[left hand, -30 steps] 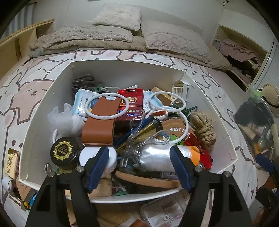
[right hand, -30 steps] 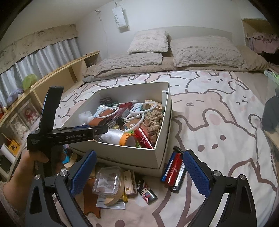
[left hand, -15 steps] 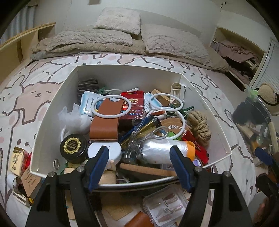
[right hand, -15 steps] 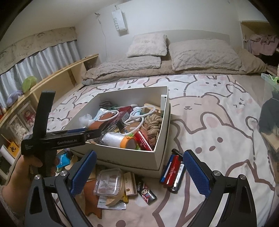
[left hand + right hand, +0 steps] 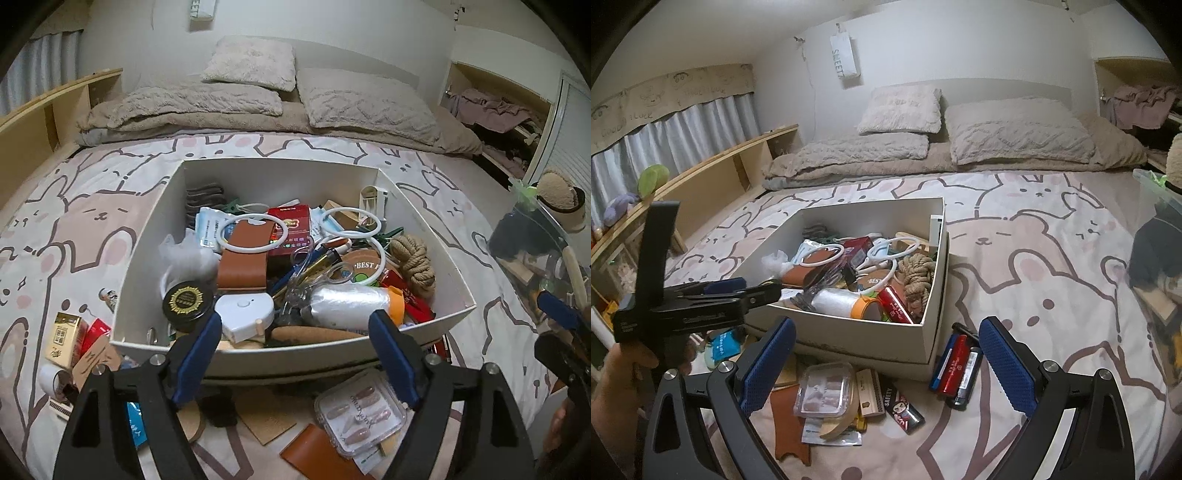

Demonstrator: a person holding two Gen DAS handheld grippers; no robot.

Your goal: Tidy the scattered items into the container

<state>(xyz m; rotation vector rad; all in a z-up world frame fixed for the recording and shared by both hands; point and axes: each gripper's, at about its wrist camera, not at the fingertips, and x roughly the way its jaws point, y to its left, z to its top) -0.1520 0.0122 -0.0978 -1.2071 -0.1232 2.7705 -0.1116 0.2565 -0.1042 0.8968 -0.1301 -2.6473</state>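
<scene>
A: Right, eyes on the clear plastic case, lying flat on the bedspread just in front of the white box. That looks like the next candidate to me.

B: Hard shell, very light, I'd say, and slick. Looks like press-on nails inside, so it may rattle if tipped. Best taken across its two long edges, kept level.

A: And it overlaps a curved wooden piece and a paper sachet, so a low scoop could drag those along.

B: Beside it, a small wooden block, a black lighter, and the red and black lighters against the box corner. All stiff and small; pinch each across the narrow sides.

A: Left gripper now: fingers apart, and they have just been opening wider, with nothing between them. It hovers over the near wall of the box.

B: Right gripper too, fingers spread wide and empty above the loose pile.

A: The box itself is heaped already: twine, white rings, a foil-wrapped roll. Anything slippery placed on top could well slide off, in my view.
</scene>
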